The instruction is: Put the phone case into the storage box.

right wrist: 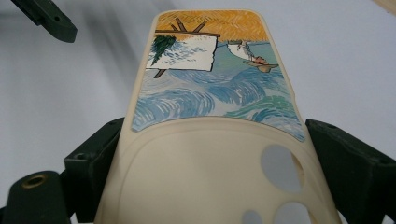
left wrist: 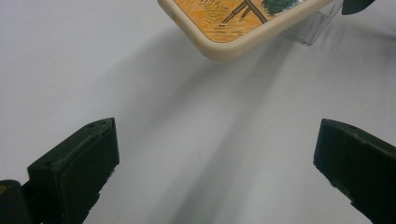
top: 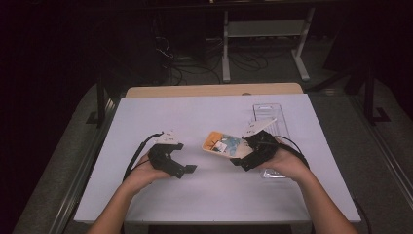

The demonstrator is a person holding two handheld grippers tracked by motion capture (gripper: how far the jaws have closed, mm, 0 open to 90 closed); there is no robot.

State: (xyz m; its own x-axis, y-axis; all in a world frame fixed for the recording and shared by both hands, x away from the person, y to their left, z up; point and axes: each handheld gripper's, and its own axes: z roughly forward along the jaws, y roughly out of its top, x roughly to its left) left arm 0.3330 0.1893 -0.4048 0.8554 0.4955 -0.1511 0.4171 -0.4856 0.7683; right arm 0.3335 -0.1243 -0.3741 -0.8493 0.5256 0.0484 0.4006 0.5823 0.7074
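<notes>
Two grippers hover over the white table [top: 160, 114]: the right gripper [top: 249, 155] clamps a painted phone case [right wrist: 210, 140], the left gripper [top: 181, 168] gapes wide, empty, beside it.

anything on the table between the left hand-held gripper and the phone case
Nothing: bare white table separates the open left hand-held gripper from the painted phone case held by the right hand-held gripper, seen in the high view and the left gripper view.
</notes>
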